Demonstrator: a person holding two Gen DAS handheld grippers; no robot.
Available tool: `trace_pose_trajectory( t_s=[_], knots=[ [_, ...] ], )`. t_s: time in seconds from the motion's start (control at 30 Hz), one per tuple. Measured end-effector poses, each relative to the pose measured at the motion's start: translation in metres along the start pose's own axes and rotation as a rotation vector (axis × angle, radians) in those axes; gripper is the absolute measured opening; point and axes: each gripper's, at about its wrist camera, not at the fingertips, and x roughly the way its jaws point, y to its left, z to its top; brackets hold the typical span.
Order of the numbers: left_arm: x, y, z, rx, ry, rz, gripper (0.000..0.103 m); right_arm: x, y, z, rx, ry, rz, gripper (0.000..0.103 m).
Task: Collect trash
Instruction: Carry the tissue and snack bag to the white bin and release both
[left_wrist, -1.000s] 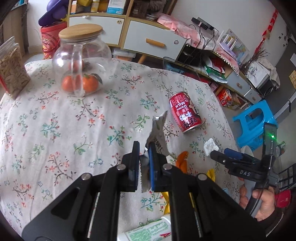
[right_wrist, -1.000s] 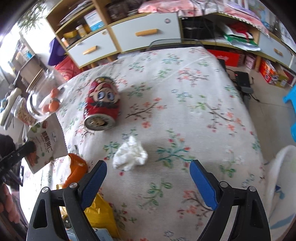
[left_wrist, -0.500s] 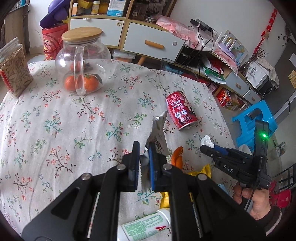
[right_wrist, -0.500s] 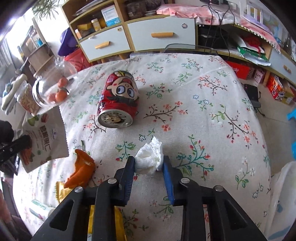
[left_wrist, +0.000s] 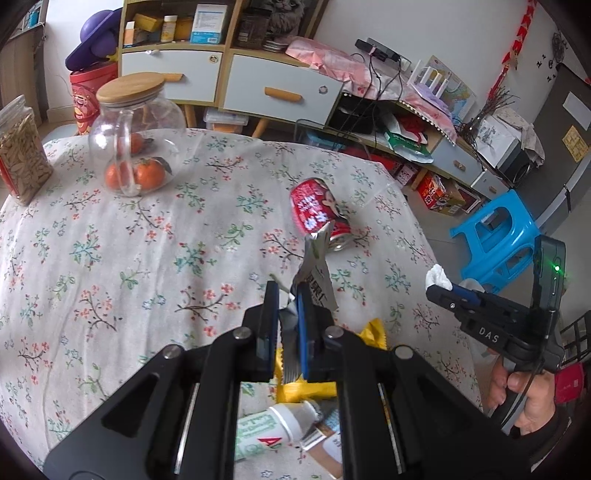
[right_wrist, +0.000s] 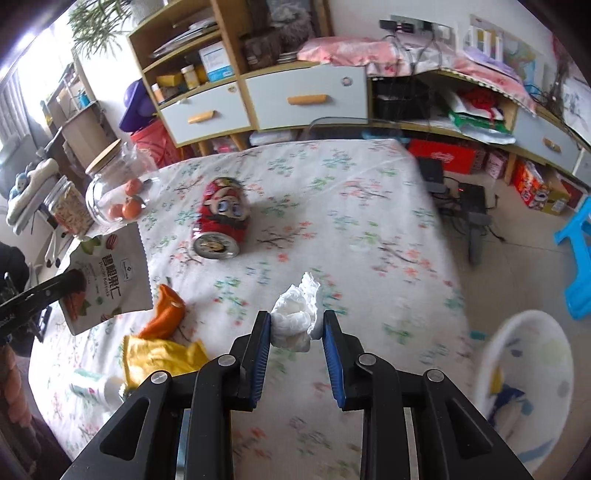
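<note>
Fingers (right_wrist: 263, 347) of the right gripper (right_wrist: 297, 332) pinch a crumpled white tissue (right_wrist: 297, 314) lifted above the desk (right_wrist: 369, 221); the left gripper (left_wrist: 286, 325) is pressed together on a flat foil snack pouch (left_wrist: 314, 273). Soft floral cloth covers the desk, with yellow wrapper (right_wrist: 162, 356), orange peel (right_wrist: 166, 314), then a dented red can (right_wrist: 221, 218) on its side. Beyond, a round glass jar (left_wrist: 135, 136), wooden drawers (left_wrist: 280, 92).

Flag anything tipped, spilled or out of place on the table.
The red can lies on its side on the tablecloth, open end toward the camera. Orange peel and a yellow wrapper are scattered near it. No spill visible.
</note>
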Motion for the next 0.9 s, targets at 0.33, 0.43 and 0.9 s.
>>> trace_pose_trajectory(
  t_s=[0.33,0.43,0.9],
  knots=[
    [0.007,-0.058,-0.007,0.073,-0.003,-0.059,0.010,-0.049,-0.069,-0.021,0.099,-0.028,-0.056,0.029],
    [0.013,-0.080,-0.007,0.113,0.008,-0.074,0.010,-0.064,-0.093,-0.028,0.144,-0.040,-0.075,0.029],
    [0.058,-0.198,-0.021,0.211,0.118,-0.230,0.010,-0.116,-0.199,-0.072,0.363,-0.061,-0.140,0.029]
  ],
)
